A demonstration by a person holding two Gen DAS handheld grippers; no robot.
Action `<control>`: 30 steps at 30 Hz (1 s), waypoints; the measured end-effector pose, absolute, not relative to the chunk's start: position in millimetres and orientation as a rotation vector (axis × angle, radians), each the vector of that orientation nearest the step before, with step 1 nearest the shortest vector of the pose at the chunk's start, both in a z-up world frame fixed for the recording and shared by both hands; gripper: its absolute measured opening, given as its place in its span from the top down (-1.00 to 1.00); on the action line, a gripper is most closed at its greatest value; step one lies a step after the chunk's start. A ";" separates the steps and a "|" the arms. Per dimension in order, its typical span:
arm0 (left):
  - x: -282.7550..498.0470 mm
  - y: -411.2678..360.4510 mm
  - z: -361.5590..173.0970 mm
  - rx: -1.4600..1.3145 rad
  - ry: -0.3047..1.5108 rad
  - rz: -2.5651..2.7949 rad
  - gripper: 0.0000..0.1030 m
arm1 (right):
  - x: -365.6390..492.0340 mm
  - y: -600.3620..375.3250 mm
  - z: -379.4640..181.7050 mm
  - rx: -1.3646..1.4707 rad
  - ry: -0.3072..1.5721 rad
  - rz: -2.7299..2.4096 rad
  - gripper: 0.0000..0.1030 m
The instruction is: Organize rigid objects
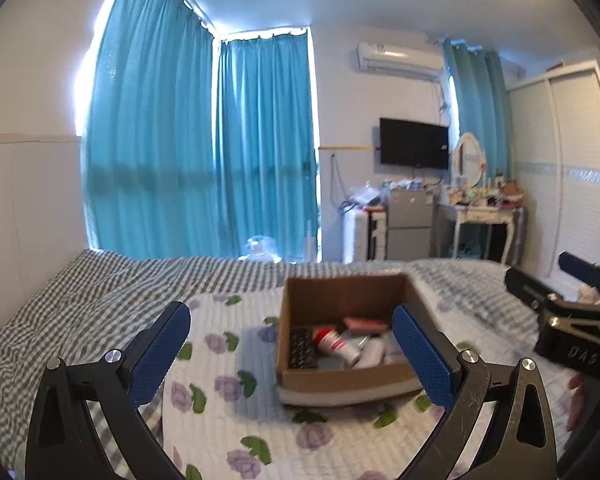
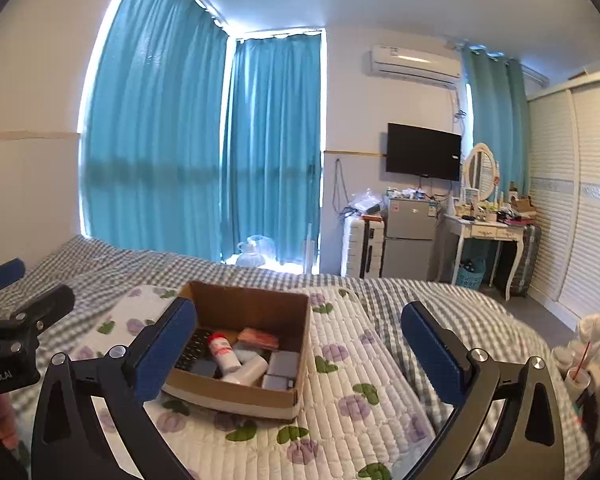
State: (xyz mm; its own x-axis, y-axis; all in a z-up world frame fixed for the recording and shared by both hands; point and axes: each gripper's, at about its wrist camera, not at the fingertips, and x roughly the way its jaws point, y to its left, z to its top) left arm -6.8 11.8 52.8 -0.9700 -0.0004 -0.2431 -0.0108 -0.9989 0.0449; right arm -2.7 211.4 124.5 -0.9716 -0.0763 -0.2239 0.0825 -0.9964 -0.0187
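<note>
An open cardboard box sits on a floral quilt on the bed. Inside lie a white bottle with a red cap, a second white bottle, a dark keypad-like item, a pink packet and grey blocks. My left gripper is open and empty, held above the quilt in front of the box. My right gripper is open and empty, just right of the box.
The bed has a grey checked sheet. Blue curtains, a small fridge, a dressing table and a wardrobe stand beyond. White items lie at the right edge.
</note>
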 end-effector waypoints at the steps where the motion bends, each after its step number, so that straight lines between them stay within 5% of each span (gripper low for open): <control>1: -7.1 11.2 47.0 -0.396 0.072 3.110 -1.00 | -5.3 212.7 115.1 0.361 0.035 -3.037 -0.99; 30: -16.0 6.6 25.3 -0.485 0.066 3.131 -1.00 | -19.6 210.7 78.3 0.472 0.058 -3.024 -0.99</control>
